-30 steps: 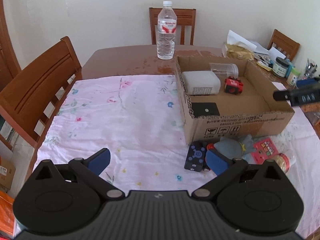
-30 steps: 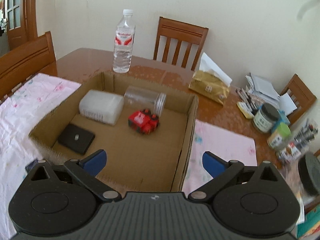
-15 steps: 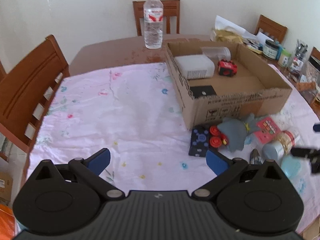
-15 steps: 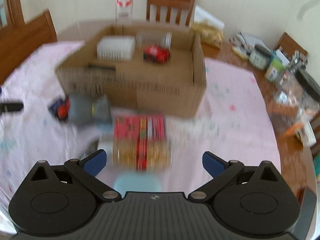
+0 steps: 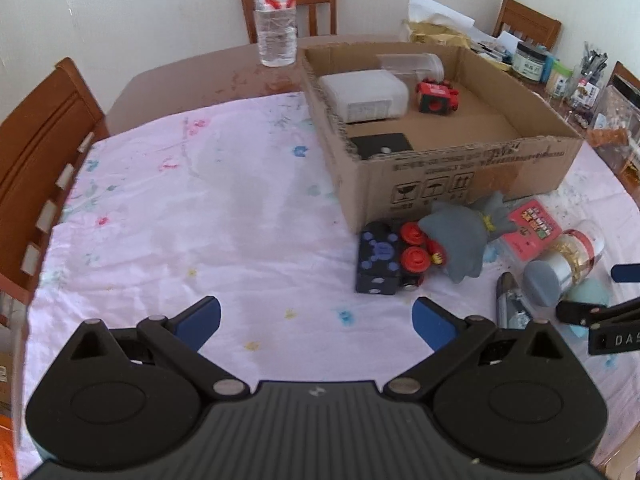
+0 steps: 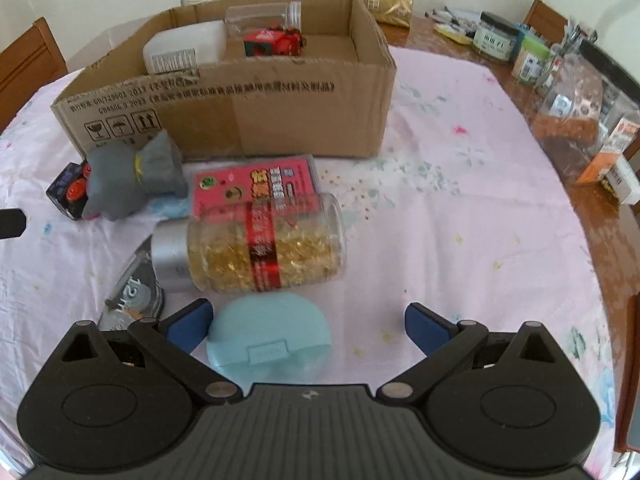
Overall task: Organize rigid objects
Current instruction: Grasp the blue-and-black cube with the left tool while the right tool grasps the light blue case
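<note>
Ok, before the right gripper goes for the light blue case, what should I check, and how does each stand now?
1. Right gripper open: ok, fingers spread wide.
2. Light blue case between the fingers: ok, though nearer the left finger.
3. Fingers touching the case: cannot tell.
4. Neighbours clear: not ok, the capsule jar lies just beyond the case.
5. Room in the cardboard box: ok, bare floor on its right side.
6. Left gripper clear: ok, open over the tablecloth.
</note>
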The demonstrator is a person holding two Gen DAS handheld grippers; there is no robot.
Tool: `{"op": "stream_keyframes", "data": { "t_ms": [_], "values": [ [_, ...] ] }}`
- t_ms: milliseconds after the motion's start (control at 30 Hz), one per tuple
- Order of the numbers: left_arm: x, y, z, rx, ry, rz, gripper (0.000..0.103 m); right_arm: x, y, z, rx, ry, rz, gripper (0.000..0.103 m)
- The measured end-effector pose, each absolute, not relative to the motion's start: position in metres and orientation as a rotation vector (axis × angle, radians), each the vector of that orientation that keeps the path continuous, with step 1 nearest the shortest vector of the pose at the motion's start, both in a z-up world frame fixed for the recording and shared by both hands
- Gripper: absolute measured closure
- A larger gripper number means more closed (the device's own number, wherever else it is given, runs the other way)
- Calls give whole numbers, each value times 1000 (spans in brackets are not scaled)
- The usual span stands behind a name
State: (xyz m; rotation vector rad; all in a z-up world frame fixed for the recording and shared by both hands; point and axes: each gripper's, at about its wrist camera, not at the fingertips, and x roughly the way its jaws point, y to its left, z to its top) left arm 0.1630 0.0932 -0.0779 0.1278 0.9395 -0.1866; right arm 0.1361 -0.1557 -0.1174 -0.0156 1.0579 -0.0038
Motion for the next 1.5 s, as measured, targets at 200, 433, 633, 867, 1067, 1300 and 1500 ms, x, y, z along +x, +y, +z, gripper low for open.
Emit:
{"op": "stream_keyframes", "data": {
  "t_ms": [200, 433, 633, 867, 1067, 1300, 1500],
  "values": [
    [178, 76, -95, 155, 970, -226, 1, 129, -163, -120, -42, 1036, 32, 0],
    [193, 66, -114, 199, 997, -236, 0, 128, -167, -120, -54, 1028, 59, 0],
    [201, 74, -115, 175, 990, -243, 1, 126, -167, -121, -58, 1016, 66, 0],
    [193, 57, -108, 231, 940, -334, 36, 125, -167, -120, -58, 1015, 67, 0],
    [185, 46, -103, 263, 898, -337, 53, 125, -168, -120, -59, 1014, 68, 0],
    [172, 54, -103, 238, 930, -336, 59, 125, -167, -120, -61, 1011, 73, 0],
    [153, 52, -103, 228, 957, -388, 58, 123, -170, -120, -63, 1017, 74, 0]
  ]
}}
